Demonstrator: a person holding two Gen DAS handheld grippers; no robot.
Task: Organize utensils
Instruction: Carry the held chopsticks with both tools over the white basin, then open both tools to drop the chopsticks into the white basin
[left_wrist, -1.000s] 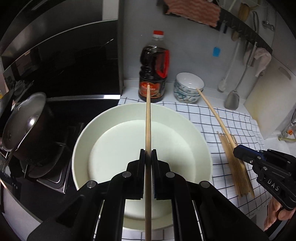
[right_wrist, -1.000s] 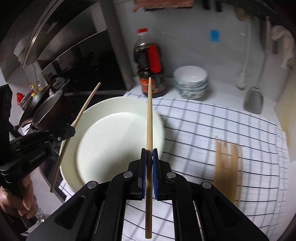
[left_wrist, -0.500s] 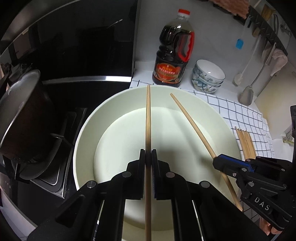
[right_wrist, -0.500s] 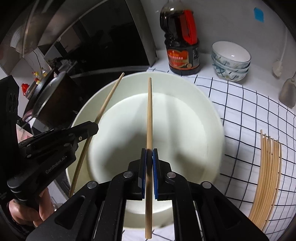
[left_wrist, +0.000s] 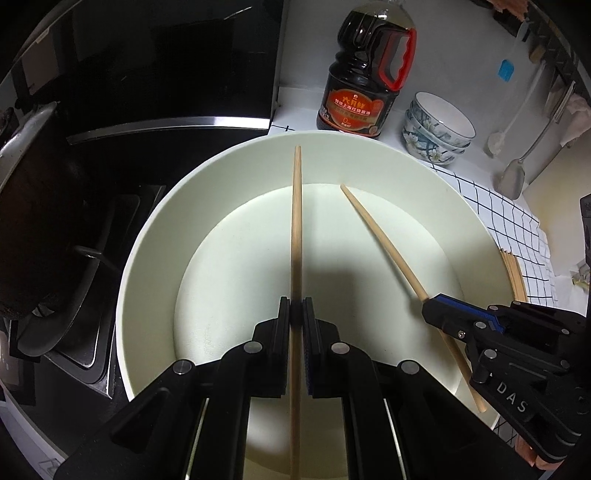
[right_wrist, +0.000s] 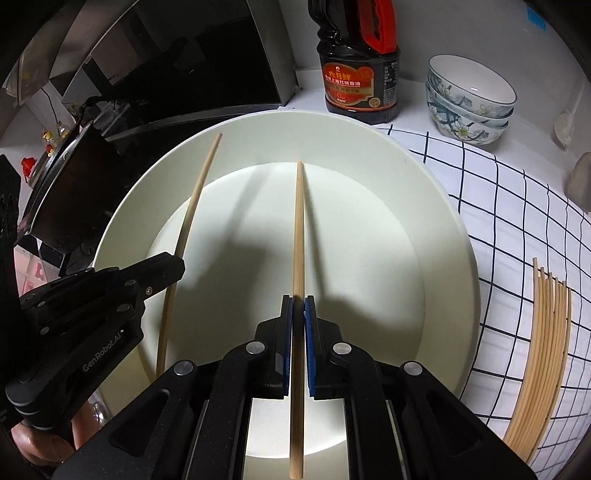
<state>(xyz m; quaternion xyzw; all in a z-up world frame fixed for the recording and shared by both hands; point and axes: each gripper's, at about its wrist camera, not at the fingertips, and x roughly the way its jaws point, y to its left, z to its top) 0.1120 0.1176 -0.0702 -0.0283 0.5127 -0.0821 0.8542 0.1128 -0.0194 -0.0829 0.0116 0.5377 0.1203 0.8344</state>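
My left gripper (left_wrist: 295, 314) is shut on a wooden chopstick (left_wrist: 296, 229) and holds it over the big white bowl (left_wrist: 155, 236). My right gripper (right_wrist: 297, 306) is shut on a second chopstick (right_wrist: 298, 229) over the same bowl (right_wrist: 436, 184). Each gripper shows in the other's view: the right one (left_wrist: 430, 314) with its chopstick (left_wrist: 380, 236), the left one (right_wrist: 177, 264) with its chopstick (right_wrist: 194, 206). Several more chopsticks (right_wrist: 546, 350) lie on the checked cloth at the right; they also show in the left wrist view (left_wrist: 513, 269).
A soy sauce bottle (left_wrist: 365, 81) and stacked patterned bowls (left_wrist: 436, 129) stand behind the white bowl. A dark pot (left_wrist: 26, 221) sits on the stove at the left. Ladles and a spatula (left_wrist: 513, 177) hang on the back wall. The checked cloth (right_wrist: 517, 221) covers the counter.
Both grippers have moved left and down over the white bowl, each with its chopstick. The chopsticks now point into the bowl, side by side.
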